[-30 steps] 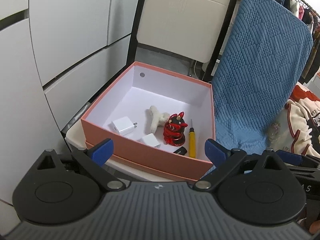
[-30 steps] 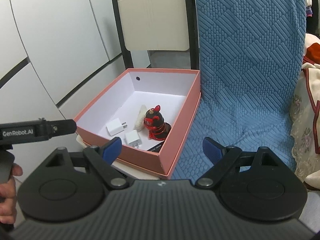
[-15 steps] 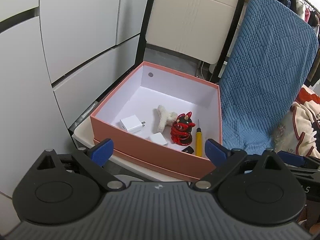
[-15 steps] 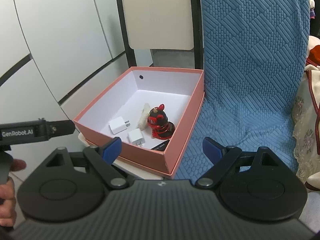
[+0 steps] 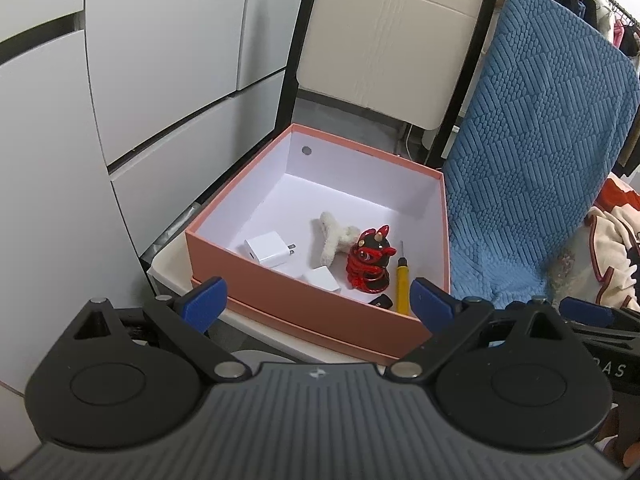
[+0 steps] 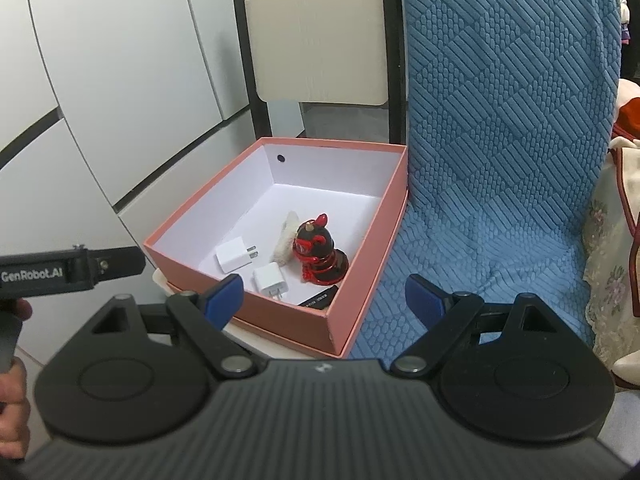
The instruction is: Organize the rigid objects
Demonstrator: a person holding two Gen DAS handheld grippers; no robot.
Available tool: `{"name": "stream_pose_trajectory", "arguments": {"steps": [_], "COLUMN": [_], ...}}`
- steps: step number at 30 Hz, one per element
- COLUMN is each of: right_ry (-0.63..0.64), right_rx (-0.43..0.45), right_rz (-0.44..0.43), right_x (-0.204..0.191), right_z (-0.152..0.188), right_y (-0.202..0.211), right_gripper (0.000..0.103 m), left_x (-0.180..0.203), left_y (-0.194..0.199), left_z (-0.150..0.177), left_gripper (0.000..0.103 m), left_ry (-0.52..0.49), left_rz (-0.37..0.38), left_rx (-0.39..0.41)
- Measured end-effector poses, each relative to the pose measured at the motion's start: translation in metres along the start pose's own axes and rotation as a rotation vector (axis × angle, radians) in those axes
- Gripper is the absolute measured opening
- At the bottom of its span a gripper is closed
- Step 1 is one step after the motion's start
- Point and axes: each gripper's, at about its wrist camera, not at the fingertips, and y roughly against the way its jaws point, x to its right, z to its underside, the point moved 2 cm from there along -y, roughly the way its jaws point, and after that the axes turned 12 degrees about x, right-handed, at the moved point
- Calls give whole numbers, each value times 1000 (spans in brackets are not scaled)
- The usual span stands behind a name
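A pink box (image 5: 280, 276) (image 6: 360, 288) with a white inside holds two white chargers (image 5: 269, 249) (image 5: 321, 279), a red and black figurine (image 5: 370, 262) (image 6: 320, 254), a cream plush piece (image 5: 332, 236), a yellow screwdriver (image 5: 403, 282) and a small black item (image 5: 380, 301). My left gripper (image 5: 318, 300) is open and empty, in front of the box's near wall. My right gripper (image 6: 324, 294) is open and empty, in front of the box's near right corner.
The box rests on a cream stool (image 5: 172, 264) beside a blue textured cover (image 5: 532, 160) (image 6: 500, 160). A beige chair back (image 5: 392, 40) stands behind. Grey cabinet panels (image 5: 140, 80) fill the left. Clothing (image 5: 612, 240) lies at the right. The left tool's body (image 6: 60, 270) shows at left.
Both grippers have pulled back and up from the box, which now sits farther off in both views. Both stayed open and empty.
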Motion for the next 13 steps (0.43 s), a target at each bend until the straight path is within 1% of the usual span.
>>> {"name": "stream_pose_trajectory", "arguments": {"steps": [13], "right_ry": [-1], "right_rx": [11], "right_rz": [-2], "right_x": [2], "right_z": [0], "right_y": [1], "right_gripper": [89], "left_x": [4], "left_y": [0], "left_z": [-1], "left_gripper": [100], "left_ry": [-14], "left_rz": [-1], "left_rx": [4]}}
